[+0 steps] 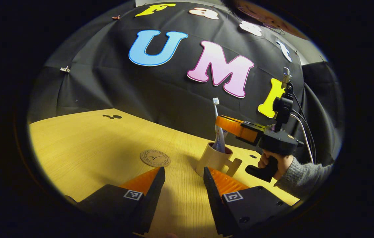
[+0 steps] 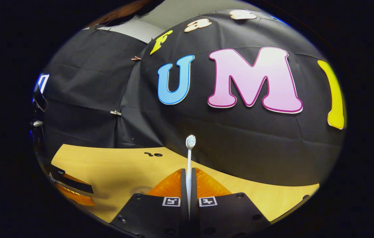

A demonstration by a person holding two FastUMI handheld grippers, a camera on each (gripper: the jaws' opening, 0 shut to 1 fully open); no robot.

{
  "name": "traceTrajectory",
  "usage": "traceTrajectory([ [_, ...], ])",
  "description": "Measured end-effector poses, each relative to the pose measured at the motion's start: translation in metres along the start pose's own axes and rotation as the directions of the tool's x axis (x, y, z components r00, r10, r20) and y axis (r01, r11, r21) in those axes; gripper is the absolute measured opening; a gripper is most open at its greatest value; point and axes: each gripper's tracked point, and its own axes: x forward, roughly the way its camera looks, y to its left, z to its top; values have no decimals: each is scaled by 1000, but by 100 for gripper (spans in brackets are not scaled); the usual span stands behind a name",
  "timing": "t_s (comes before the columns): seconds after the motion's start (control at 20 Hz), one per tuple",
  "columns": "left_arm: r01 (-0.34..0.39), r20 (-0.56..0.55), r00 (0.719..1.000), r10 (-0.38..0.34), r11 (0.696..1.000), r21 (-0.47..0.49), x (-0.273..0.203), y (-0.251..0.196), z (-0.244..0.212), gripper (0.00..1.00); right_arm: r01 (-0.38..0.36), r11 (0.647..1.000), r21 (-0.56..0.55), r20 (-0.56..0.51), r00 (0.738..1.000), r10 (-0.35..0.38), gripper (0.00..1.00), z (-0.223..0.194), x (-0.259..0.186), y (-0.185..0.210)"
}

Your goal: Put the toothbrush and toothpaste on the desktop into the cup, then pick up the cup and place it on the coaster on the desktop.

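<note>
On the left of the left gripper view we see the bare wooden desktop, then the round coaster lying flat, well apart from everything else. Our left gripper hangs low over the wood with its fingers spread wide and nothing between them, aimed at the stretch between coaster and cup.

Just to the right stands the cream cup, upright, its handle turned toward the right. The toothpaste tube already leans inside it. Above the cup we have the right gripper, held in a hand with a grey sleeve, and the toothbrush rises bristles-up from its fingers; whether the brush's lower end has reached the cup we cannot tell. In the right gripper view the fingers are closed tight on the thin white handle, head pointing straight up.

We judge the brush light, stiff and slick, so it could pivot in a pinch this narrow; letting go only once its foot is inside the rim seems wise. The cup looks rigid and breakable, and top-heavy once loaded. We would take it by the wall or across the handle, low down, and carry it level to the coaster.
</note>
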Motion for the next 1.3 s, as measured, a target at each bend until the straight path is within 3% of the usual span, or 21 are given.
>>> traceTrajectory([
  [0.65, 8, -14, 1000, -8, 1000, 5, -10, 9, -2, 74, 13, 998, -61, -104, 994, -20, 12, -28, -17, 7],
  [0.95, 30, -20, 999, -30, 999, 9, -11, 14, 4, 74, 44, 999, -18, -147, 988, -46, 29, -8, -43, 1],
  [1.1, 47, -18, 999, -46, 998, 31, -14, 19, 10, 74, 59, 997, 57, -273, 961, -41, 36, -12, -63, -2],
  [1.25, 62, -24, 998, -60, 996, 64, -24, 27, 15, 74, 108, 982, 152, -423, 905, -34, 48, -19, -92, -3],
  [1.3, 65, -25, 998, -64, 995, 75, -27, 30, 16, 74, 125, 977, 175, -475, 879, -27, 47, -23, -101, -2],
])
